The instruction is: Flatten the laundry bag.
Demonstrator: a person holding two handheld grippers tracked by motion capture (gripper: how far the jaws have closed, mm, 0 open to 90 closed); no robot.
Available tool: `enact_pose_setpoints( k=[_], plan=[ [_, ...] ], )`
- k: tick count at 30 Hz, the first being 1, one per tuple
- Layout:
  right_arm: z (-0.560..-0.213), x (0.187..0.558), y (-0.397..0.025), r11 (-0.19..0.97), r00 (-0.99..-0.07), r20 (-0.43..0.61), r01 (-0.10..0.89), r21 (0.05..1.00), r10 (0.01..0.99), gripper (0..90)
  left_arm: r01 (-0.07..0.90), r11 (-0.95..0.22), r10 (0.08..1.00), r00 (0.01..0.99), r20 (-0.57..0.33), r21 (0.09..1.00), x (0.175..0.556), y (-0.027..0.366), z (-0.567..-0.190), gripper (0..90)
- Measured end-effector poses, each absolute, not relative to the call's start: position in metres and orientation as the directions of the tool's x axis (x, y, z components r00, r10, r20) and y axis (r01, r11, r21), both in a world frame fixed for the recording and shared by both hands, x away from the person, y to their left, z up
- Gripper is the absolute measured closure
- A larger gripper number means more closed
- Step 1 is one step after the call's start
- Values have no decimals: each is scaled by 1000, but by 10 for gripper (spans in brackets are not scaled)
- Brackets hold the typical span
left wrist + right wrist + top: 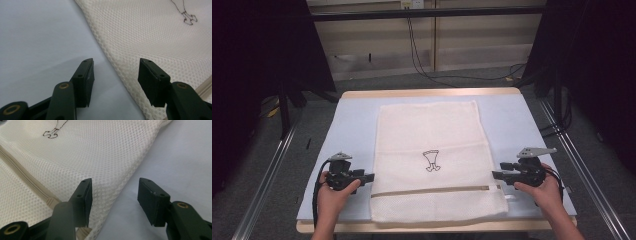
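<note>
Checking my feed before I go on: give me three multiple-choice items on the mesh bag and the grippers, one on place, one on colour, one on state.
1. Where does the left gripper sit?
A. At the mesh bag's left edge
B. On the drawing
C. At the table's far edge

2. What colour is the mesh bag?
A. Blue
B. Cream white
C. Black

3. How do the right gripper's jaws stand?
A. Shut on the zipper
B. Shut on nothing
C. Open

Answers:
1 A, the high view shows it beside the bag's left side, near the zipper line.
2 B, the mesh looks cream in every view, on a pale blue mat.
3 C, a wide gap shows between them, straddling the bag's edge.
</note>
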State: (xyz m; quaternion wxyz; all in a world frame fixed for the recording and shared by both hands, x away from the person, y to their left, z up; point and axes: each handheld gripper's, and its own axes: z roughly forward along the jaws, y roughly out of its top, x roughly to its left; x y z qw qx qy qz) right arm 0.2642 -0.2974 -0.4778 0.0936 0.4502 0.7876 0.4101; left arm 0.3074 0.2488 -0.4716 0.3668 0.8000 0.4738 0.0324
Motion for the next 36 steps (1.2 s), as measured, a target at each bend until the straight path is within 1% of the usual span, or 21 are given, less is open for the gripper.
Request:
enact_pose_setpoints(
  k=[2, 3, 6, 8, 10, 11, 12, 13, 16, 18, 19, 20, 29, 32, 34, 35, 36],
  plan=[
    [-479, 264, -294, 273, -573, 219, 648, 711, 789, 483, 740, -280, 789, 540, -292, 612, 308, 246, -471, 488],
    [-480, 264, -292, 282, -575, 218, 653, 703, 788, 516, 744, -271, 791, 533, -299, 610, 308, 244, -471, 509],
    [-481, 264, -288, 300, -585, 213, 655, 694, 783, 638, 749, -293, 776, 550, -310, 594, 307, 240, -471, 582],
    [-481, 264, -287, 298, -581, 224, 665, 685, 783, 696, 753, -309, 772, 556, -310, 581, 307, 234, -470, 653],
    [-481, 265, -286, 296, -575, 222, 669, 682, 788, 754, 755, -329, 781, 555, -286, 567, 309, 230, -468, 751],
    [-481, 265, -287, 292, -574, 229, 671, 681, 786, 776, 763, -316, 784, 545, -299, 564, 310, 230, -469, 800],
    [-482, 266, -287, 287, -572, 233, 673, 681, 787, 791, 764, -322, 779, 550, -301, 560, 311, 230, -469, 837],
    [-481, 267, -287, 286, -571, 237, 676, 679, 786, 801, 764, -323, 781, 549, -299, 558, 312, 229, -468, 853],
    [-481, 268, -286, 279, -566, 239, 676, 681, 789, 826, 759, -326, 790, 546, -278, 563, 315, 228, -466, 872],
    [-481, 269, -285, 268, -558, 240, 676, 686, 794, 831, 763, -297, 802, 526, -284, 574, 319, 228, -466, 872],
    [-481, 270, -285, 268, -558, 238, 676, 687, 795, 832, 759, -310, 801, 533, -273, 573, 322, 231, -467, 872],
    [-481, 271, -284, 264, -554, 238, 675, 689, 798, 833, 768, -299, 800, 525, -289, 567, 324, 232, -467, 873],
    [-480, 276, -279, 254, -547, 219, 659, 708, 808, 835, 765, -274, 809, 511, -290, 584, 335, 239, -469, 872],
    [-479, 277, -277, 255, -553, 213, 648, 718, 805, 836, 763, -273, 809, 512, -289, 586, 335, 243, -468, 872],
    [-479, 278, -276, 260, -561, 209, 640, 723, 801, 836, 766, -247, 816, 495, -299, 594, 335, 244, -468, 872],
    [-479, 279, -275, 259, -561, 213, 643, 721, 800, 835, 763, -267, 810, 508, -292, 589, 335, 246, -468, 873],
    [-480, 279, -274, 262, -564, 209, 640, 722, 799, 834, 766, -256, 812, 501, -299, 589, 336, 247, -468, 872]
  ],
)
